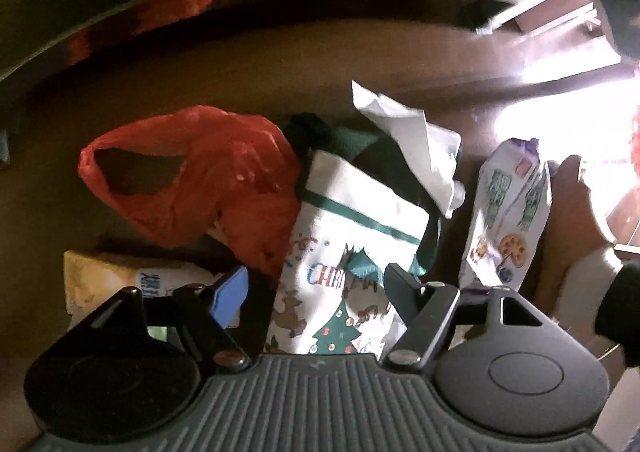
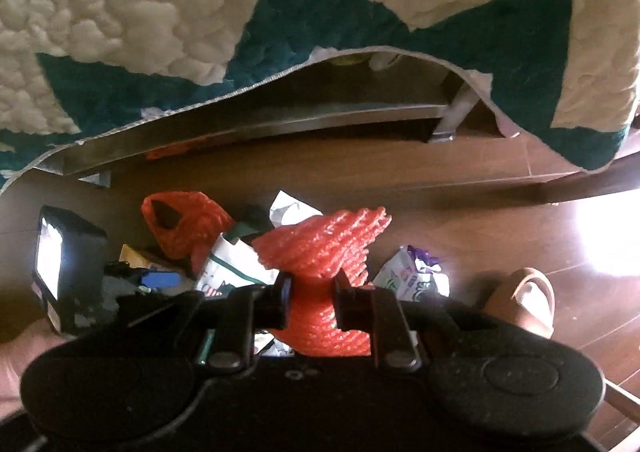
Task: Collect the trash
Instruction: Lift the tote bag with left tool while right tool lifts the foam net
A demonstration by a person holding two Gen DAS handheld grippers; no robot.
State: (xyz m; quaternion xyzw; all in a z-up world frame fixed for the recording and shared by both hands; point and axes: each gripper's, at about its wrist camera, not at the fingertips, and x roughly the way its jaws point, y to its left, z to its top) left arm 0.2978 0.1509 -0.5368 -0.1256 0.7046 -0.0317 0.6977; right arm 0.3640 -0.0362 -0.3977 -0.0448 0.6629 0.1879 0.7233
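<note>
Item: red foam-net fruit sleeve point(image 2: 320, 252), light, soft, springy, pinched at its narrowed waist by the right tongs point(image 2: 311, 302) above the dark wooden floor point(image 2: 480, 212); left tongs point(image 1: 316, 288) spread, empty, over a white Christmas-print bag point(image 1: 352, 220); re-grip at bunched middle.

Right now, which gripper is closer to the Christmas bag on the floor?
Left. The left gripper hangs open right over the Christmas bag; the right gripper is higher up, clamping red foam netting.

Dim and brownish overall; glaring white at the right edge of both frames, blurring slightly, bending straight lines toward the edges.
</note>
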